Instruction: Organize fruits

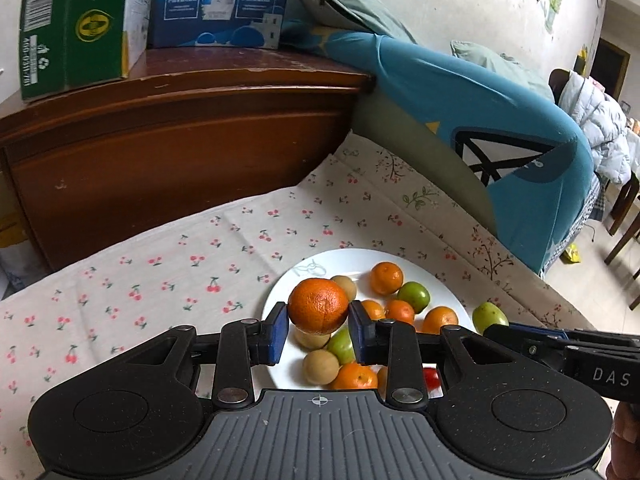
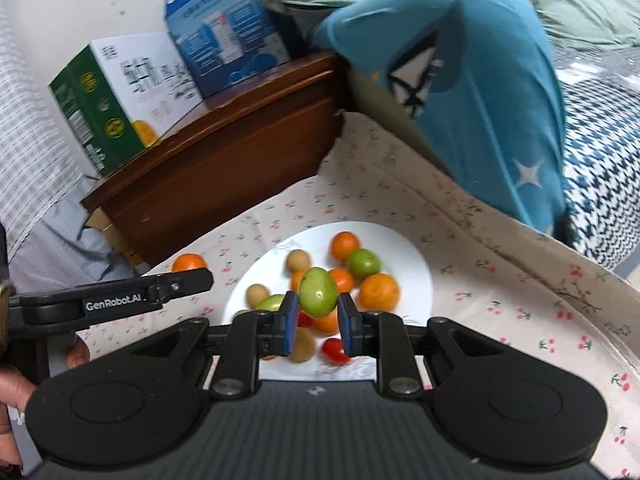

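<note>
A white plate (image 1: pixel 352 260) on the cherry-print cloth holds several oranges, green fruits, tan round fruits and small red ones. My left gripper (image 1: pixel 318 330) is shut on a large orange (image 1: pixel 318 306) and holds it over the plate's near left side. My right gripper (image 2: pixel 318 322) is shut on a green fruit (image 2: pixel 318 292) and holds it above the plate (image 2: pixel 416 276). In the left wrist view the green fruit (image 1: pixel 490 316) and the right gripper show at the plate's right edge. In the right wrist view the orange (image 2: pixel 188 262) and the left gripper show at the left.
A dark wooden cabinet (image 1: pixel 160 140) stands behind the cloth with a green carton (image 1: pixel 76 28) and a blue carton (image 1: pixel 224 0) on top. A blue cushion (image 1: pixel 500 128) leans at the back right. Chairs (image 1: pixel 624 216) stand far right.
</note>
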The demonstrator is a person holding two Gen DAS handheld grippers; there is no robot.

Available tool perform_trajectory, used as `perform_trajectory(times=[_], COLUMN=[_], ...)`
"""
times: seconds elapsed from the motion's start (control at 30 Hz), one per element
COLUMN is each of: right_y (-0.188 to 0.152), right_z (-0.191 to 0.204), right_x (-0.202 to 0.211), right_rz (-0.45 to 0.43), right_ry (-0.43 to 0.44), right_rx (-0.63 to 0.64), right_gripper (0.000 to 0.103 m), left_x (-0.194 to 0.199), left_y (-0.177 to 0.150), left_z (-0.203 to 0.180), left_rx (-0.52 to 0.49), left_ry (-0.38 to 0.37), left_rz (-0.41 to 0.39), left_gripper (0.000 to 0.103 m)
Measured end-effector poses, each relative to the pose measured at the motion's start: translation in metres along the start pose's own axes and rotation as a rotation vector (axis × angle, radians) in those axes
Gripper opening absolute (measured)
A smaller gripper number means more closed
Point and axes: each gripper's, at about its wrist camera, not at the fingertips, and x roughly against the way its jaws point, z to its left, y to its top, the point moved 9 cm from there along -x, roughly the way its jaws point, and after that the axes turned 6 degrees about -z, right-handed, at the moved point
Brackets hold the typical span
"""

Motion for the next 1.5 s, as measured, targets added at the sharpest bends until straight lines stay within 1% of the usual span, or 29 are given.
perform_trajectory(times=[0.13, 0.23, 0.33, 0.5, 0.53, 0.6, 0.67, 0.73, 0.8, 0.87, 0.9, 0.93, 1.03, 1.17, 1.23, 1.4, 1.47, 1.5], right_y=[-0.003, -0.005, -0.008, -0.012, -0.013, -0.012, -0.010, -0.007, -0.004, -0.002, 0.000, 0.001, 0.006, 0.016, 0.020, 0.030, 0.032, 0.033], right_z=[-0.014, -0.020, -0.025, -0.026, -0.026, -0.029, -0.029, -0.029, -0.028, -0.027, -0.027, -0.026, -0.024, -0.021, -0.020, -0.017, -0.016, -0.015], right_x=[-0.007, -0.010, -0.015, -0.024, -0.026, -0.027, -0.026, -0.023, -0.022, -0.021, -0.021, -0.020, -0.017, -0.007, -0.003, 0.010, 0.015, 0.017], right_rz=[0.028, 0.032, 0.046, 0.062, 0.070, 0.069, 0.061, 0.052, 0.045, 0.045, 0.045, 0.044, 0.034, 0.010, 0.012, 0.003, 0.010, 0.013], right_ry=[-0.012, -0.031, -0.031, -0.028, -0.022, -0.027, -0.026, -0.027, -0.028, -0.032, -0.037, -0.039, -0.047, -0.070, -0.077, -0.101, -0.115, -0.115], right_rx=[-0.078, -0.093, -0.125, -0.144, -0.152, -0.170, -0.176, -0.174, -0.169, -0.157, -0.153, -0.152, -0.146, -0.123, -0.122, -0.113, -0.107, -0.103], right_gripper=[0.021, 0.021, 0.021, 0.022, 0.024, 0.025, 0.025, 0.025, 0.025, 0.025, 0.025, 0.025, 0.027, 0.036, 0.036, 0.039, 0.050, 0.051], left_x=[-0.013, -0.022, -0.030, -0.040, -0.040, -0.039, -0.037, -0.033, -0.027, -0.022, -0.020, -0.016, -0.007, 0.005, 0.012, 0.028, 0.034, 0.037], left_y=[0.001, 0.000, -0.002, -0.005, -0.005, -0.004, -0.002, 0.001, 0.004, 0.005, 0.005, 0.005, 0.004, 0.002, 0.000, -0.008, -0.011, -0.012], left_z=[-0.006, -0.011, -0.013, -0.014, -0.014, -0.016, -0.018, -0.019, -0.021, -0.022, -0.023, -0.023, -0.025, -0.023, -0.021, -0.013, -0.011, -0.009], left_rx=[0.002, -0.013, -0.003, -0.006, -0.005, -0.015, -0.017, -0.015, -0.022, -0.021, -0.017, -0.017, -0.028, -0.029, -0.035, 0.015, 0.033, 0.044], left_ry=[-0.010, -0.015, -0.022, -0.010, -0.006, -0.006, -0.002, 0.011, 0.023, 0.035, 0.044, 0.055, 0.080, 0.109, 0.135, 0.153, 0.163, 0.168], left_rz=[0.010, 0.016, 0.030, 0.041, 0.037, 0.036, 0.035, 0.022, 0.014, 0.022, 0.025, 0.027, 0.033, 0.039, 0.040, 0.060, 0.065, 0.068], left_gripper=[0.029, 0.029, 0.030, 0.030, 0.032, 0.032, 0.037, 0.052, 0.056, 0.063, 0.069, 0.072, 0.075, 0.077, 0.077, 0.079, 0.079, 0.083])
